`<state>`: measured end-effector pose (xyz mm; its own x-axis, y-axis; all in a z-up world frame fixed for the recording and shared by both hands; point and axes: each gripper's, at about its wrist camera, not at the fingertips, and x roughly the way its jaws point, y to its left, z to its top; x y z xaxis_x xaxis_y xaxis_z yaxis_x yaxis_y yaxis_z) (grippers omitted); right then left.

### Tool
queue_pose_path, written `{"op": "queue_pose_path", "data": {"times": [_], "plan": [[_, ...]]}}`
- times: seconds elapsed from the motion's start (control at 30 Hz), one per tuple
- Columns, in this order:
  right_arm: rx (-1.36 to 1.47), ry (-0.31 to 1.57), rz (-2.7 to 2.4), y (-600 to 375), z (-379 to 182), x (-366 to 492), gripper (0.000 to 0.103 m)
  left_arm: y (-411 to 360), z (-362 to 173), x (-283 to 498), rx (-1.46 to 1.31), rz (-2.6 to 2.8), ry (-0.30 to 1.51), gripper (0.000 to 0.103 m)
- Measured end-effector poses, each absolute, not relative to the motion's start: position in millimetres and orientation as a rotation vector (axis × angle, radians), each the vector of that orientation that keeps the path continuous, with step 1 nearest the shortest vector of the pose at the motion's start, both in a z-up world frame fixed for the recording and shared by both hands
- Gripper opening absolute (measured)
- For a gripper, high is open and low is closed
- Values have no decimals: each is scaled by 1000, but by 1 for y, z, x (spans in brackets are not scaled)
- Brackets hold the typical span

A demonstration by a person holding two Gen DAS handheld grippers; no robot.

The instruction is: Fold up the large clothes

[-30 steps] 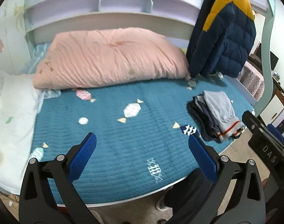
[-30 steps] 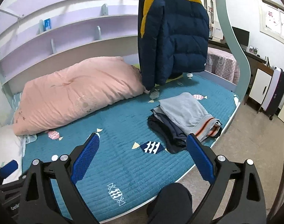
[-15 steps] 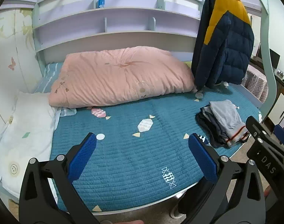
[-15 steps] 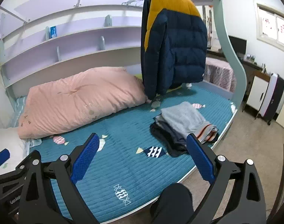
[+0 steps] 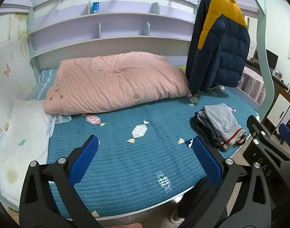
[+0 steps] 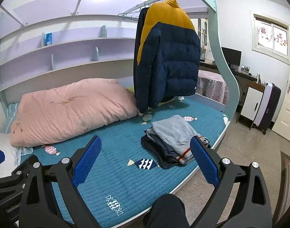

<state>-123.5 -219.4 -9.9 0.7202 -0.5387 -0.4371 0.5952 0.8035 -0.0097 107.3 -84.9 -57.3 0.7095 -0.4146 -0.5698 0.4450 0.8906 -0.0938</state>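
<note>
A navy and yellow puffer jacket point(image 5: 219, 49) hangs from a rail over the far right of the bed; it also shows in the right wrist view point(image 6: 166, 57). A stack of folded clothes point(image 5: 219, 125) with a grey piece on top lies near the bed's right edge, seen too in the right wrist view point(image 6: 173, 136). My left gripper point(image 5: 145, 157) is open and empty above the bed's front edge. My right gripper point(image 6: 145, 157) is open and empty, to the right of the left one, with the stack just behind its right finger.
A teal quilted bedspread point(image 5: 126, 152) covers the bed. A pink duvet point(image 5: 114, 81) lies along the back and a white pillow point(image 5: 21, 138) at the left. Shelves point(image 5: 107, 28) line the wall. A curved bed post point(image 6: 225, 72), a suitcase point(image 6: 266, 106) and a cabinet stand on the right.
Both grippers have tilted upward and drawn back, so the shelves and the whole jacket come into view. Both stay open and empty.
</note>
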Motion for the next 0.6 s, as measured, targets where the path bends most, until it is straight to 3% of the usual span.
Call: {"op": "queue_pose_path", "data": {"times": [0.6], "plan": [[157,440,-609,-220,-7,-127,91,-84,-51,101,43,-480,598,99]]}}
